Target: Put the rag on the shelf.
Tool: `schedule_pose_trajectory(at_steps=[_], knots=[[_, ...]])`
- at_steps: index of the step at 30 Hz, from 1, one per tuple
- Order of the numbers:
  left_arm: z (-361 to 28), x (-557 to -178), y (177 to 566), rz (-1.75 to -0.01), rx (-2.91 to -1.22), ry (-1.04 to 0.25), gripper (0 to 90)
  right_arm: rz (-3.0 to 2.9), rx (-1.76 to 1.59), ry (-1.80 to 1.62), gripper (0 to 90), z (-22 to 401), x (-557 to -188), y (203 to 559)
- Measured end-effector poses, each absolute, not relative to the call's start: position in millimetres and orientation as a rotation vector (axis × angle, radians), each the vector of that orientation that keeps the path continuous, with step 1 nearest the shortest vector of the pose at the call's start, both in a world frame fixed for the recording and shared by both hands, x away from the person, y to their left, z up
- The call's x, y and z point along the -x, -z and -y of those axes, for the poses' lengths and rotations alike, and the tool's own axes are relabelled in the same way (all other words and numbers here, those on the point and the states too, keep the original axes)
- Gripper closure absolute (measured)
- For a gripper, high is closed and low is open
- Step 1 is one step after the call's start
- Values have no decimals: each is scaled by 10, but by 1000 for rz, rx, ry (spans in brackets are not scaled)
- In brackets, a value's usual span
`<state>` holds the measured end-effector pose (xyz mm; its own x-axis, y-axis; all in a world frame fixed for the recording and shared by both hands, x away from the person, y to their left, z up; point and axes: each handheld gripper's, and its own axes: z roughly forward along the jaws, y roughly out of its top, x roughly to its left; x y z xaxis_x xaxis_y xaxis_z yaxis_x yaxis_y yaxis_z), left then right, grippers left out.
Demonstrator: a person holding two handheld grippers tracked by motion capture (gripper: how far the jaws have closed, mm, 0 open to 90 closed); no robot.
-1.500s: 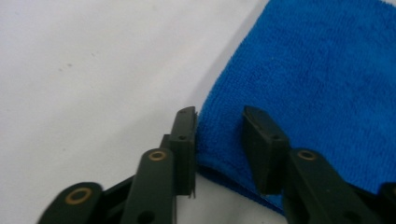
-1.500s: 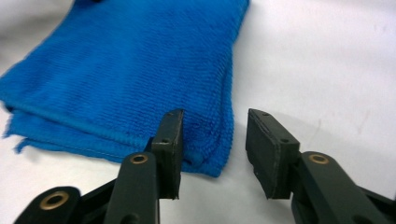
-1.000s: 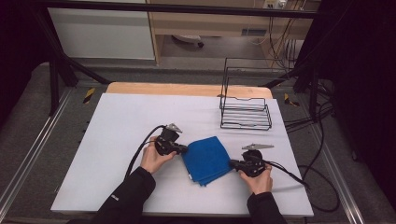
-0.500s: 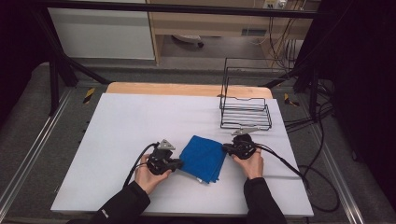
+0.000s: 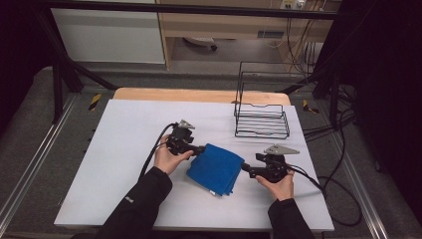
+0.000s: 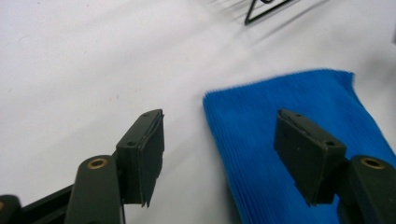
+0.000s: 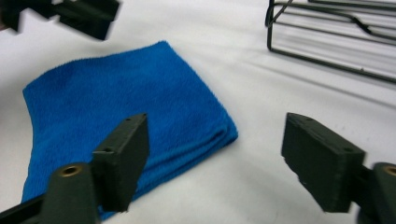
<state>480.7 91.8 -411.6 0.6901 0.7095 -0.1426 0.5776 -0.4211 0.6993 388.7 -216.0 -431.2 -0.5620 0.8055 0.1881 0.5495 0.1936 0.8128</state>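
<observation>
- The white rectangular table top (image 5: 124, 149) has a wide bare stretch on its left side, running out to the left and near edges.
- The left gripper (image 5: 198, 149) sits at the upper left corner of the folded blue ribbed cloth (image 5: 215, 168). Its jaws have just been opening and now stand well apart. In the left gripper view one jaw hangs over bare table and the other over the cloth's edge, and neither pad presses on the fabric.
- The cloth lies flat near the middle of the table, between the two grippers, with its folded layers showing along the edge toward the right gripper.
- The right gripper (image 5: 245, 168) is just beside the cloth's right edge. Its jaws have just been opening too and are spread wide, with only bare table between them.
- The black wire rack (image 5: 262, 119) stands at the table's far right, well apart from the cloth, and its bottom shelf holds nothing I can make out.
- Bare table separates the rack from the right gripper.
</observation>
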Motion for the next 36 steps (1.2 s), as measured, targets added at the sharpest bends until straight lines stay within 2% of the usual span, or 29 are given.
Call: schedule_pose_trajectory(at_steps=[2,6,13,16,20,21,29,36], knots=[[-829,-4912,4175,-980,-2179,-226,346,-2212,-1283,-1285,209,2154,-3868,4329],[-690,-5042,4294,-970,-2221,-153,425,-2210,-1303,-1283,205,2136,-3877,4346],[-630,-5080,4408,-953,-2226,-100,565,-2179,-1346,-1277,224,2114,-3911,4365],[-632,-5072,4403,-951,-2236,-74,644,-2171,-1357,-1276,233,2110,-3927,4368],[-629,-5053,4380,-959,-2239,-53,817,-2152,-1374,-1277,247,2109,-3950,4367],[-634,-5052,4369,-960,-2238,-53,835,-2144,-1375,-1276,249,2111,-3958,4368],[-872,-5075,4213,-977,-2166,-128,853,-2127,-1398,-1257,305,2029,-4114,4404],[-1072,-5065,4352,-1027,-2144,-135,852,-2153,-1428,-1258,409,1716,-4449,4473]])
